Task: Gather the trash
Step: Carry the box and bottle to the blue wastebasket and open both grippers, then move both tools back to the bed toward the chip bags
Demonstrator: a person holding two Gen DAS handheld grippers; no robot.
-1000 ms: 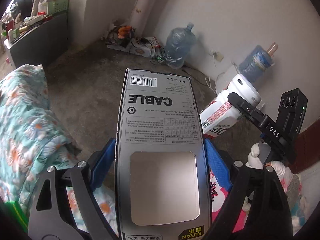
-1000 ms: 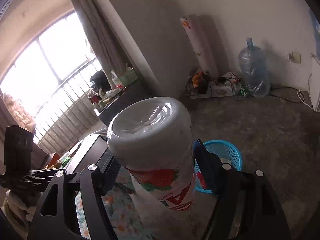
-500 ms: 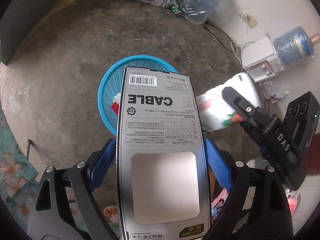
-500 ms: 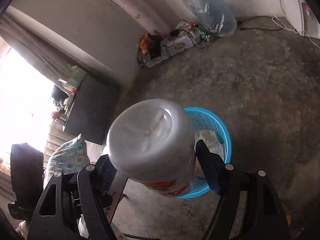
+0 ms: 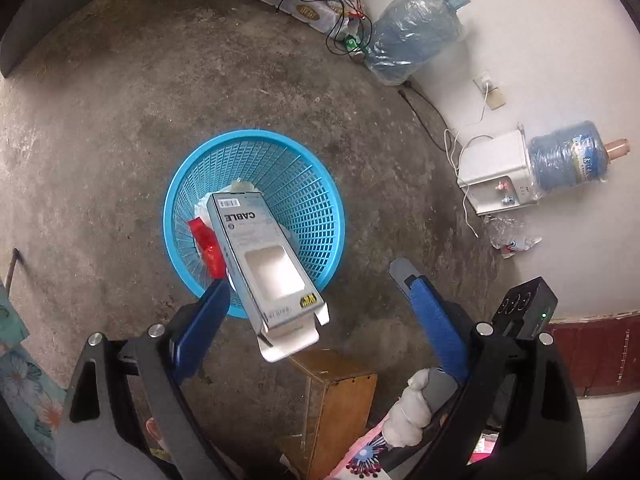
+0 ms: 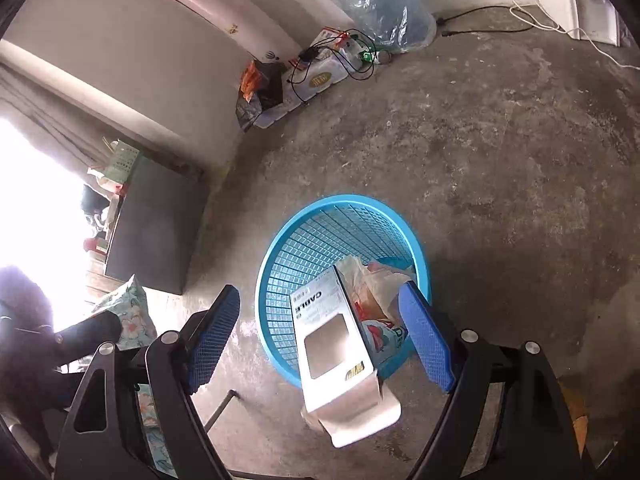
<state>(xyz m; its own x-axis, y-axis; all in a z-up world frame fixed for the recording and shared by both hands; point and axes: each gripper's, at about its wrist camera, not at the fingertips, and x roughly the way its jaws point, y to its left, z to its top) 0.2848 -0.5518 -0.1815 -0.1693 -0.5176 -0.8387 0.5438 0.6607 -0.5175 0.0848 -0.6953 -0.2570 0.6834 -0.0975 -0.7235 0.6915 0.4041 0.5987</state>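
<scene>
Two handheld grippers look down over a blue mesh basket [image 5: 320, 184] standing on a bare concrete floor. Both are spread wide and hold nothing: the left gripper [image 5: 316, 304] and the right gripper [image 6: 320, 328] each show blue padded fingers well apart with open floor between them. A long grey cable box [image 5: 264, 256] is over the basket's near rim, apparently in mid-drop or resting against it; whether it touches the rim cannot be told. Its long axis runs from the basket's middle back toward the cameras, tilted, with the barcode end pointing down into the basket and the open flap end [image 6: 360, 412] sticking out over the near rim toward the grippers. Inside the basket lie crumpled plastic bags [image 6: 384, 280], a red wrapper [image 5: 206, 244] and a white strawberry-printed container [image 6: 380, 340]. Judging by this, several pieces are already collected and the box is nearly in. A scrap of clear plastic [image 5: 508, 236] lies by the water dispenser [image 5: 496, 176] at the wall, possibly still to gather
</scene>
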